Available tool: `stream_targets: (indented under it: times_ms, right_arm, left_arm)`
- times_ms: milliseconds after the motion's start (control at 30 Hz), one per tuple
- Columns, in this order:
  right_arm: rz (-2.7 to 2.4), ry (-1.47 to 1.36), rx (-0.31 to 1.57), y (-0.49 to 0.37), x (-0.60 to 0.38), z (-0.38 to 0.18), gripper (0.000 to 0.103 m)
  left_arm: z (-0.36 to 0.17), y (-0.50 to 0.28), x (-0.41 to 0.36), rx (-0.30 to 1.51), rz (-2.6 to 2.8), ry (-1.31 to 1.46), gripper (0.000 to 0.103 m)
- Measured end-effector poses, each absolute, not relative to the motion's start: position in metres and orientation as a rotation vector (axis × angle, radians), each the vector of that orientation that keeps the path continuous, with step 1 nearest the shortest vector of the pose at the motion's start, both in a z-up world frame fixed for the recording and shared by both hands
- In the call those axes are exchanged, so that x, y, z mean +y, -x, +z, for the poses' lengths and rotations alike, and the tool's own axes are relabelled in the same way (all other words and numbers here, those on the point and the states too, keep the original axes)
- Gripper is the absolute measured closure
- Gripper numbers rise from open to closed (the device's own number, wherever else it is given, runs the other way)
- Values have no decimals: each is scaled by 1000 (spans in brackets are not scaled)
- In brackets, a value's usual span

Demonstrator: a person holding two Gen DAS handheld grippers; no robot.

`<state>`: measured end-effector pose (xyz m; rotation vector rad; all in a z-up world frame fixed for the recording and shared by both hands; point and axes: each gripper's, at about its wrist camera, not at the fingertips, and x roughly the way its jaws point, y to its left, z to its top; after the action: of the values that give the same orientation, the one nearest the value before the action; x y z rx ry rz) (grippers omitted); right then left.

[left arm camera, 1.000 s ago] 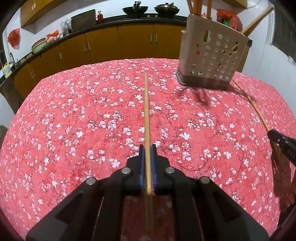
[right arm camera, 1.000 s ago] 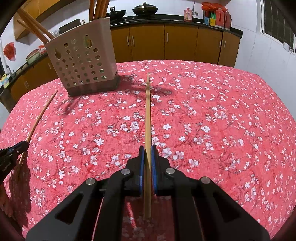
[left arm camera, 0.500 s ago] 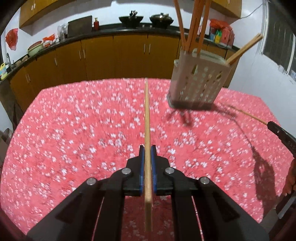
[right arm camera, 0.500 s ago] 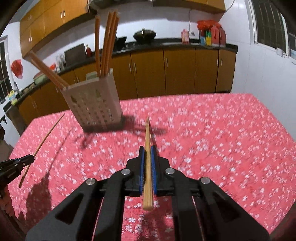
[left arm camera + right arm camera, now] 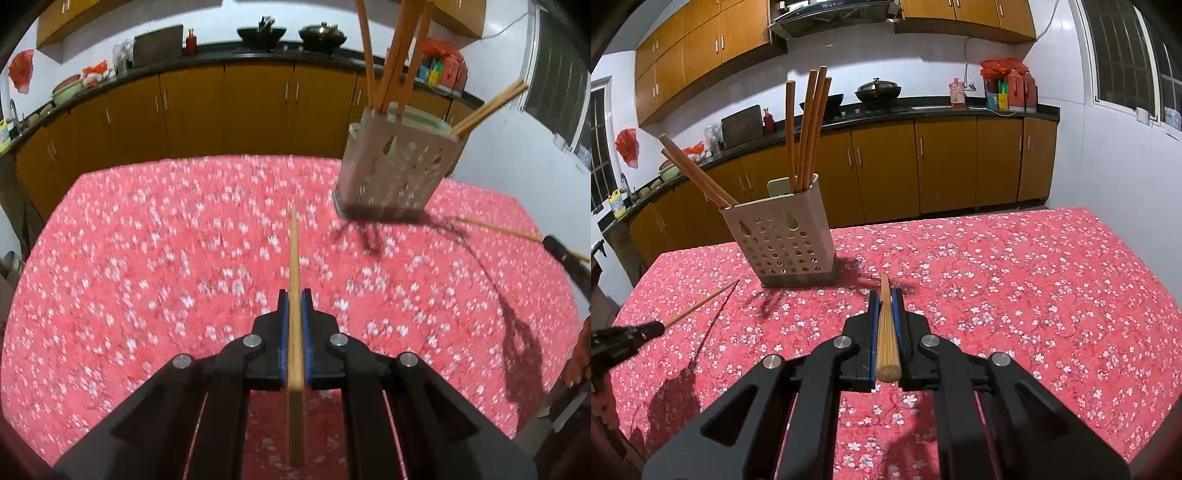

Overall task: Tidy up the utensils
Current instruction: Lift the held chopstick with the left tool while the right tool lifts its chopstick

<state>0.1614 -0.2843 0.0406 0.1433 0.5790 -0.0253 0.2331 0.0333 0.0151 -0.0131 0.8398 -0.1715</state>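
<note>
**Wooden chopsticks held above the worktop**

Wooden chopstick [image 5: 294,258] sat clamped in the left gripper [image 5: 294,295]; the right gripper [image 5: 885,295] clamped another chopstick [image 5: 885,325]. Beyond both sets of fingers stood the perforated holder [image 5: 783,240] on the red floral worktop [image 5: 1034,295].

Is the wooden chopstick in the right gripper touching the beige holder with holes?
Apart. In the right wrist view, the wooden chopstick clamped in the right gripper ends short of the beige perforated holder, with red flowered tablecloth showing between them.
</note>
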Motion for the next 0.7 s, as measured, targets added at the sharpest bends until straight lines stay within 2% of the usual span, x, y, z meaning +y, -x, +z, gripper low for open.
stream_targets:
  times_ms: [233, 533, 700]
  right_arm:
    - [-21, -155, 537, -159, -287, 52, 95]
    - [-21, -151, 503, -155, -288, 63, 95]
    - [11, -154, 447, -151, -289, 91, 95]
  left_arm:
    - [60, -228, 39, 719, -158, 27, 95]
    - [82, -222, 41, 645, -152, 46, 95]
    - [105, -212, 32, 596, -196, 16, 95]
